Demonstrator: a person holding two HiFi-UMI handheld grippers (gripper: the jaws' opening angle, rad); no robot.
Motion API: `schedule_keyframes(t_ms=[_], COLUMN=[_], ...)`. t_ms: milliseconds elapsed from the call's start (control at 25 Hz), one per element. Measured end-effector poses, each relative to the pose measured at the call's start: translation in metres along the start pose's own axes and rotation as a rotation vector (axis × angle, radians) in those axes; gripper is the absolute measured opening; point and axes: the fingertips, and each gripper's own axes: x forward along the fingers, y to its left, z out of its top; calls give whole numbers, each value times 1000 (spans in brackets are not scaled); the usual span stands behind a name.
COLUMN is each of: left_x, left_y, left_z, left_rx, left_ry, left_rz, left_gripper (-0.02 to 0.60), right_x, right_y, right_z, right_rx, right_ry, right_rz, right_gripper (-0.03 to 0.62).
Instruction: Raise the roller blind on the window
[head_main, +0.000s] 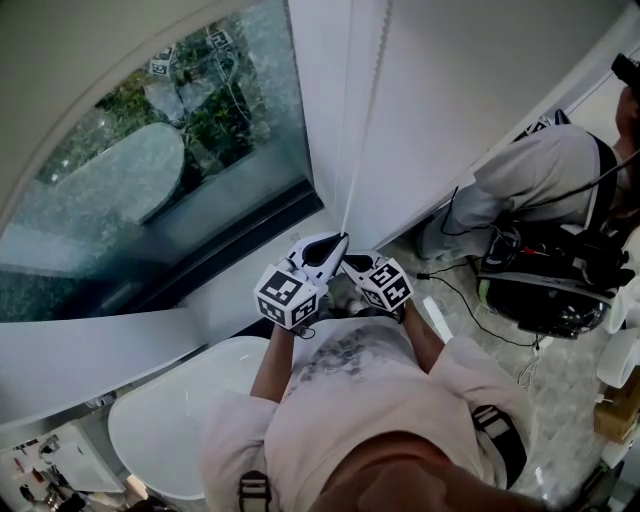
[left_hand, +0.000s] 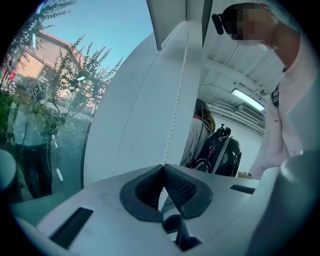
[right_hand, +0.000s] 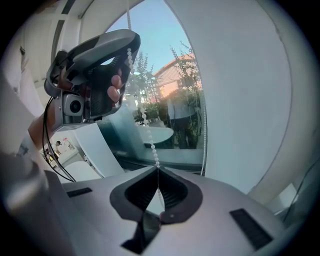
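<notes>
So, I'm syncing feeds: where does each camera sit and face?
Head view: on the person's head, looking down at left gripper and right gripper on the bead chain; forearms, torso show.
Left gripper view: looks up its shut jaws along the chain; the person's shirt shows.
Right gripper view: looks up the chain at the left gripper and window.
All share the chain.

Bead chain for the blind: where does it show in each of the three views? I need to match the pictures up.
Head view: the bead chain slants down the centre from the top edge.
Left gripper view: centre, dropping into the left gripper's shut jaws.
Right gripper view: left of centre, dropping into the right gripper's shut jaws.
Shared landmark: the window glass.
</notes>
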Motion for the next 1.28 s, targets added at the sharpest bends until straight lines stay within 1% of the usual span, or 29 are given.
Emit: schedule_keyframes(t_ms=[120,240,280,360,440,560,680,960,1120,1280], left_x=[0,0,-1,-2,-3,-3,-3,-2,-2,-2], left_y=[1,0,0,3,5,4,4,2,-1,-1], left_z=[0,1,2,2,2,3,3,2,3,2], left_rx=[3,3,4,7,8,11,14,23,26,32], left_ry=[-3,-9,-10,-11,-12,-13,-16,-17,-19,-19], left_rz=[5,8,10,13,16,16,15,7,-1,-6], left_gripper=[8,8,8,8,8,8,8,8,8,8], right_x=[-2,-13,-18,-26,-37,-64,-96,-162,-184,-195], right_y=[6,14,16,20,22,25,28,46,62,70], right_z=[0,7,12,25,40,73,115,206,253,288], right_rx=[-33,-53,-54,-49,-51,-67,-101,-219,-261,-285], right_ry=[-4,-40,-57,-90,-126,-203,-294,-466,-537,-587], right_rz=[9,15,17,24,20,1,-22,-51,-50,-46], right_gripper=[63,65,74,127,135,138,138,138,138,137])
